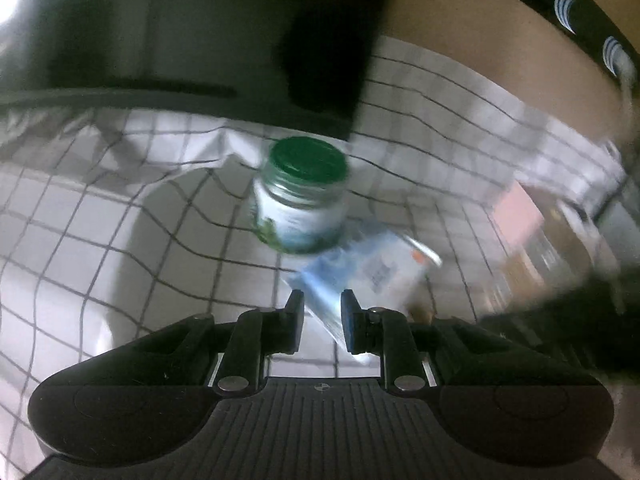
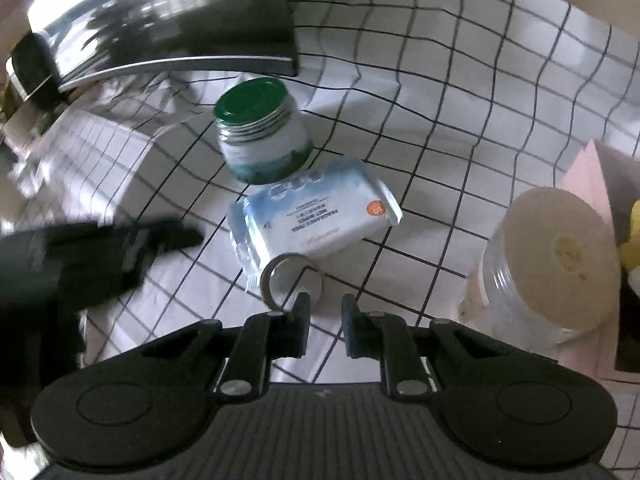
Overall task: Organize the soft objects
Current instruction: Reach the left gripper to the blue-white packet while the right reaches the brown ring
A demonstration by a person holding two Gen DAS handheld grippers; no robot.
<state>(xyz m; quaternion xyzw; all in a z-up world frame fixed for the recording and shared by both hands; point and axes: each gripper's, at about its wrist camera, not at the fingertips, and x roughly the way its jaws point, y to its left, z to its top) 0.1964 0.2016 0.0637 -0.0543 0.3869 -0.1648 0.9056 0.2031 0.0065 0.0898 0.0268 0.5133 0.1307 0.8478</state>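
A soft blue-and-white wipes pack (image 2: 316, 208) lies on the checked tablecloth (image 2: 480, 80), against a glass jar with a green lid (image 2: 260, 132). My right gripper (image 2: 325, 312) hovers just in front of the pack, nearly shut, with only cloth showing in its narrow gap. A small metal ring (image 2: 290, 276) lies just ahead of its left finger. My left gripper (image 1: 322, 308) is also nearly shut; the pack (image 1: 360, 272) shows through and beyond its gap, and the pads do not press on it. From the right wrist, the left gripper (image 2: 188, 236) is a dark blur left of the pack.
A clear jar with a pale lid (image 2: 548, 264) stands at the right, beside a pink box (image 2: 592, 184) holding something yellow (image 2: 634, 240). A dark glossy slab (image 2: 180, 20) rises behind the green-lidded jar (image 1: 304, 196). A brown wall (image 1: 480, 20) is at the back.
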